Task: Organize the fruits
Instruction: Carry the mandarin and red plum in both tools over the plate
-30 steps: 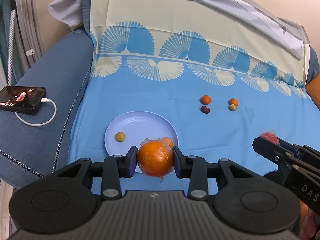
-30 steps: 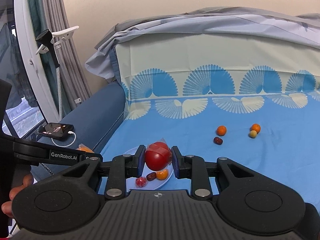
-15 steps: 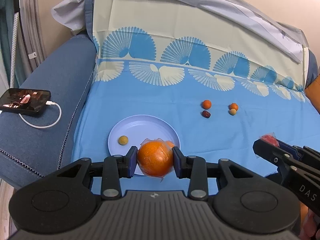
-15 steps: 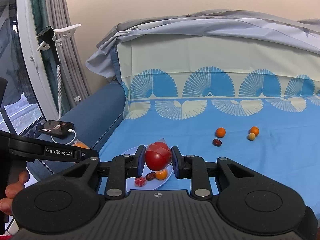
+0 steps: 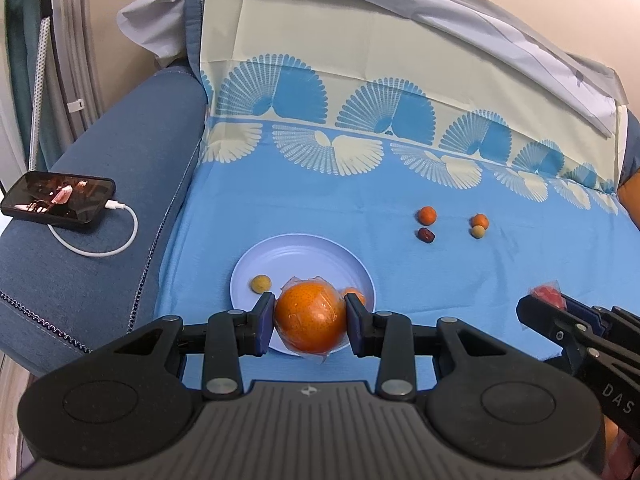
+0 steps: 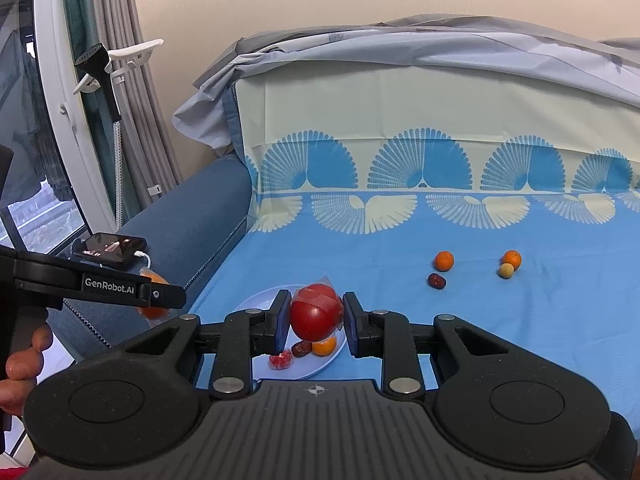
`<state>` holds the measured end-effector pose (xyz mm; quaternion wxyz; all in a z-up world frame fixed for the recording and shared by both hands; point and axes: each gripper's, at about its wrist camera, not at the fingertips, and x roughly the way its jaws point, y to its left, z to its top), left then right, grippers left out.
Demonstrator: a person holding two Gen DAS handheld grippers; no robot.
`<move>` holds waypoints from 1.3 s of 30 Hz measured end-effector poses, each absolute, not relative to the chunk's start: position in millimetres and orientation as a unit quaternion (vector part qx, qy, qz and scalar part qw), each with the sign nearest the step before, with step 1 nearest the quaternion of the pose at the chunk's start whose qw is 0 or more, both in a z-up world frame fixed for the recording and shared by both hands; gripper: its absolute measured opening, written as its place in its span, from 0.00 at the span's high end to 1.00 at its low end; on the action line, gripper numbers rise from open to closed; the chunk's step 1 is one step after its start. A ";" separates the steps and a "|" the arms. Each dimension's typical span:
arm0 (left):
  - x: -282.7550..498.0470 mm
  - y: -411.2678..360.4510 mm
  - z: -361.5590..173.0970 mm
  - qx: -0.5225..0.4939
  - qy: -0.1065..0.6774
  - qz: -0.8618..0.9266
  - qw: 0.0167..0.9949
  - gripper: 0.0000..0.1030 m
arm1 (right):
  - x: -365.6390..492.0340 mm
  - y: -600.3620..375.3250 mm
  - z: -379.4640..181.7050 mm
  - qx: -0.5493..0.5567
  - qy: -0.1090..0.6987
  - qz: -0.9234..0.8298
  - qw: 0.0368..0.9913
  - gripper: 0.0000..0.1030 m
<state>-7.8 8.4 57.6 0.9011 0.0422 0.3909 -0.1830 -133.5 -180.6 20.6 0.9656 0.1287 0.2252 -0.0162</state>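
Sofa (image 5: 100,208): blue upholstery, seat and back draped with a blue sheet (image 5: 360,208) bearing a fan print. A grey cloth (image 6: 400,48) lies over the top of the backrest.

Left arm of the sofa: a phone (image 5: 58,199) rests flat with its screen lit, a white cable (image 5: 100,248) plugged into it.

Plate (image 5: 280,256): pale blue, on the sheet near the front of the seat. In the left wrist view a small yellowish fruit (image 5: 261,283) sits on its left part. In the right wrist view three small items lie on its near part: a wrapped red piece (image 6: 281,361), a dark date (image 6: 301,348) and a small orange fruit (image 6: 325,346), close together.

Left tongs (image 5: 309,322): clenched on a plastic-wrapped orange (image 5: 310,318), both pads pressing its sides, held above the near edge of the plate.

Right tongs (image 6: 315,322): clenched on a plastic-wrapped tomato (image 6: 316,312), held above the plate. A person's hand (image 6: 20,364) shows at the left edge of the right wrist view, on the left tool's handle.

Loose fruit on the sheet, well right of the plate: one small orange (image 5: 427,215) with a dark date (image 5: 426,235) just in front of it; further right, a second small orange (image 5: 479,221) touching a yellowish fruit (image 5: 478,232).
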 end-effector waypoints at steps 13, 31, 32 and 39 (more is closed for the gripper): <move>4.7 12.6 49.1 0.036 0.402 -0.178 0.897 0.60 | -118.6 -176.7 14.8 0.123 0.242 -0.018 0.962 0.72; 49.3 26.9 36.9 0.015 0.423 -0.185 0.887 0.60 | -71.7 -165.3 4.4 0.121 0.274 -0.008 0.954 0.72; 52.5 27.0 35.2 0.015 0.425 -0.184 0.886 0.60 | -67.3 -164.3 3.2 0.121 0.277 -0.006 0.953 0.72; 76.3 26.8 22.3 0.024 0.438 -0.188 0.879 0.60 | -38.9 -159.2 -9.2 0.125 0.296 0.005 0.947 0.72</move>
